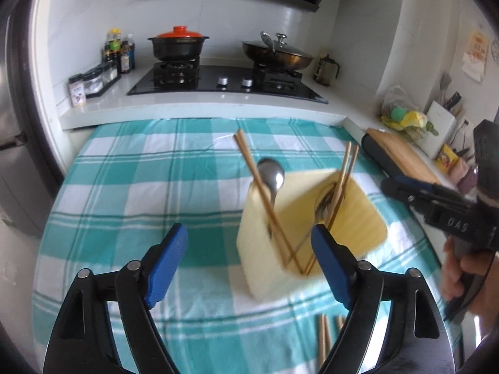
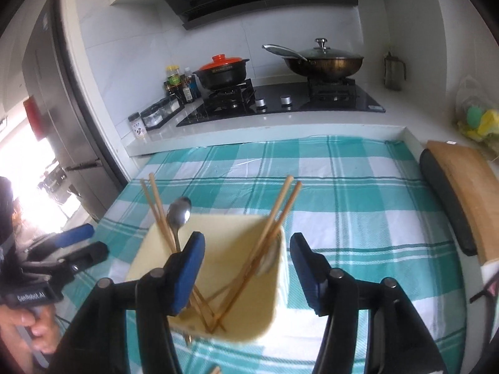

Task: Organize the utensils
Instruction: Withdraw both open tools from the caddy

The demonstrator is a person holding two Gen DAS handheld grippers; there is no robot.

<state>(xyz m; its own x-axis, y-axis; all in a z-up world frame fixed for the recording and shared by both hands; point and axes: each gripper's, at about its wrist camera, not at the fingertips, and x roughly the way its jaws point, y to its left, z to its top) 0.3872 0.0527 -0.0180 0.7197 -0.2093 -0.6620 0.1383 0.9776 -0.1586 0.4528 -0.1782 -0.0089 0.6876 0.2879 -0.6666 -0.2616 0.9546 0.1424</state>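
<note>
Yellow holder (image 1: pixel 315 218) stands on the checked cloth (image 1: pixel 124 187) over the worktop, near centre. Chopsticks (image 1: pixel 259 187) and spoon (image 1: pixel 272 177) lean inside, handles down so they stay upright. More chopsticks (image 1: pixel 324 339) lie loose nearby, likely next. Left gripper (image 1: pixel 249 255) fingers spread, empty. Right gripper (image 2: pixel 248 268) fingers spread astride the holder, pinching nothing.

Bench (image 1: pixel 124 187) is being covered by checked teal cloth (image 1: pixel 193 305); yellow holder (image 1: pixel 259 268) and loose chopsticks (image 1: pixel 324 339) are being carried on it.
</note>
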